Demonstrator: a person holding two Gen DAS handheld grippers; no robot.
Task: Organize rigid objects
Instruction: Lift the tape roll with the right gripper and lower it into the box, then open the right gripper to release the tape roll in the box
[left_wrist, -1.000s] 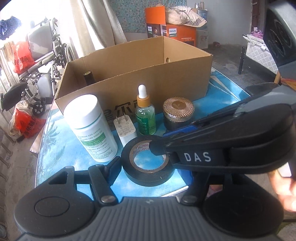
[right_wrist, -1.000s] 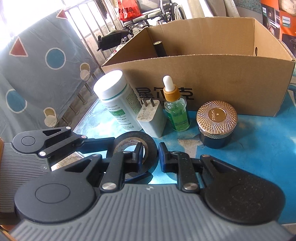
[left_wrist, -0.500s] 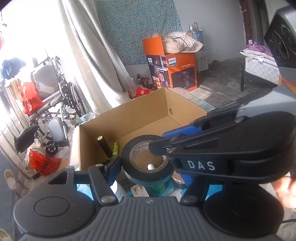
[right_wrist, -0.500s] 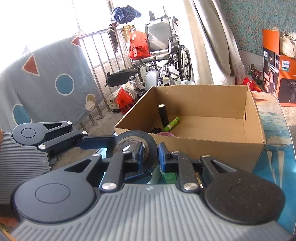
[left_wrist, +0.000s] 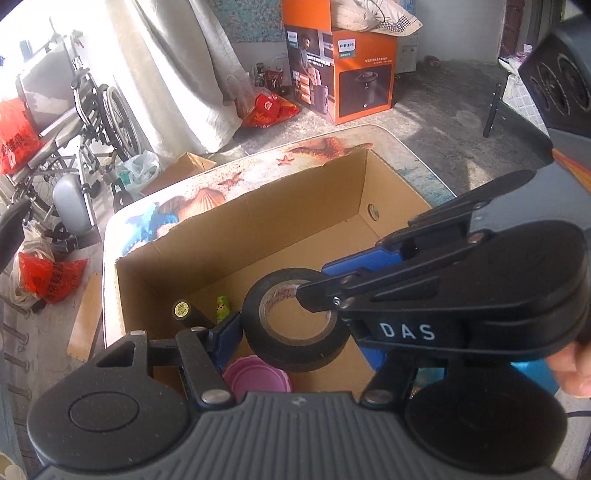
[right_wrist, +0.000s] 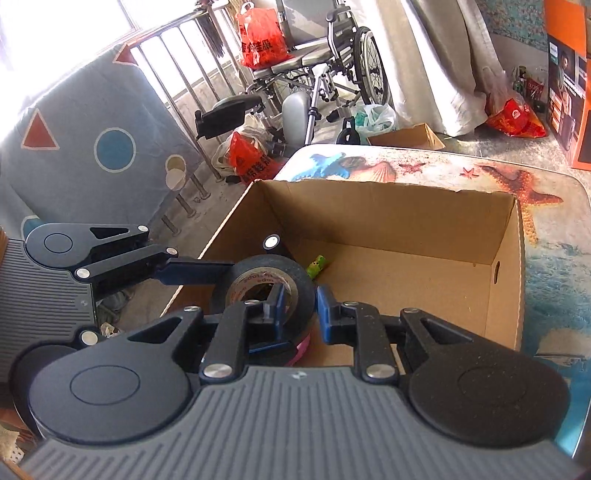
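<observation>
Between the pads of the right tongs (right_wrist: 301, 306), one finger stood inside the hole of the tape (right_wrist: 258, 266) and the other outside it, so the pair was pressed together on the roll's wall. The left tongs (left_wrist: 295, 332) stood wider. Their near pad lay against the roll's outer face, while the far pad was hidden behind the right tongs, so a clasp across the full width was a reading rather than a sight. The tape hung in the air between both tools, lying roughly flat, above the near left part of the open box (left_wrist: 258, 206) and touching neither its wall nor its floor.

Below it, three things already lay in the box: a black cylinder (left_wrist: 183, 310) leaning in the left corner, a small green piece (left_wrist: 222, 308) beside it, and a pink round lid (left_wrist: 255, 376) by the near wall. The rest of the floor was bare cardboard. The box stood on a table (left_wrist: 207, 192) printed with shells and starfish.

By this evidence the sorting was partly done. The tape had been carried over the box but not yet set down, so lowering and letting go remained. Whether other things waited on the near table could not be told, since the tools hid it.
</observation>
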